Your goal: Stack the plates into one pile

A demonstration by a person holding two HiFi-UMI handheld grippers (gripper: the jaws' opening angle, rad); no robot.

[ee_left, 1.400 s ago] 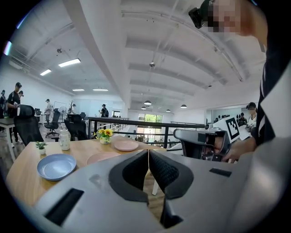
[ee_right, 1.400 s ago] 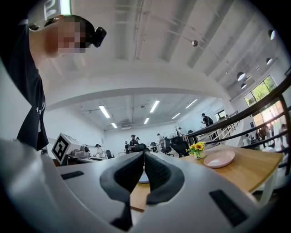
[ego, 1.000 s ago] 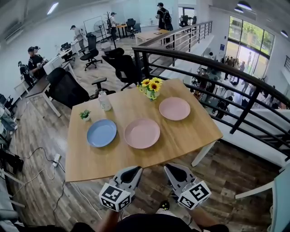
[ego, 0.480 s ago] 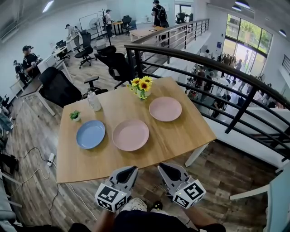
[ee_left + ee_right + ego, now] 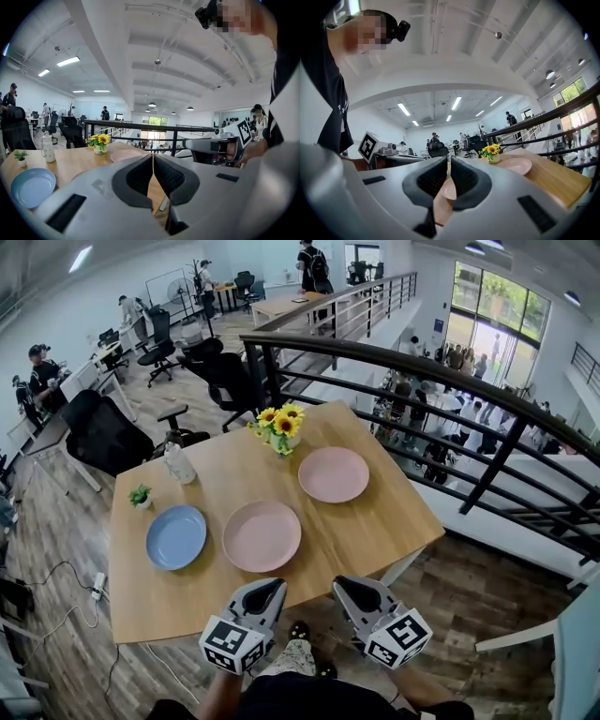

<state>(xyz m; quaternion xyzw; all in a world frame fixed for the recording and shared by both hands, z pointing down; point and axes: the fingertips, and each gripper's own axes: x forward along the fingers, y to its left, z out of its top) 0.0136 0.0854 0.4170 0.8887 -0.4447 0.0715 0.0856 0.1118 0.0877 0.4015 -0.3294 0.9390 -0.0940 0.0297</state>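
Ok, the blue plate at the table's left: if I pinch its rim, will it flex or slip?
The blue plate looks rigid, with a low raised rim, so probably no flex. Its smooth surface may slip in a shallow pinch. Flat on the wooden table, it would likely slide if pushed.

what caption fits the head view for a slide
Left gripper and right gripper face a table with one blue plate and two pink plates, unstacked
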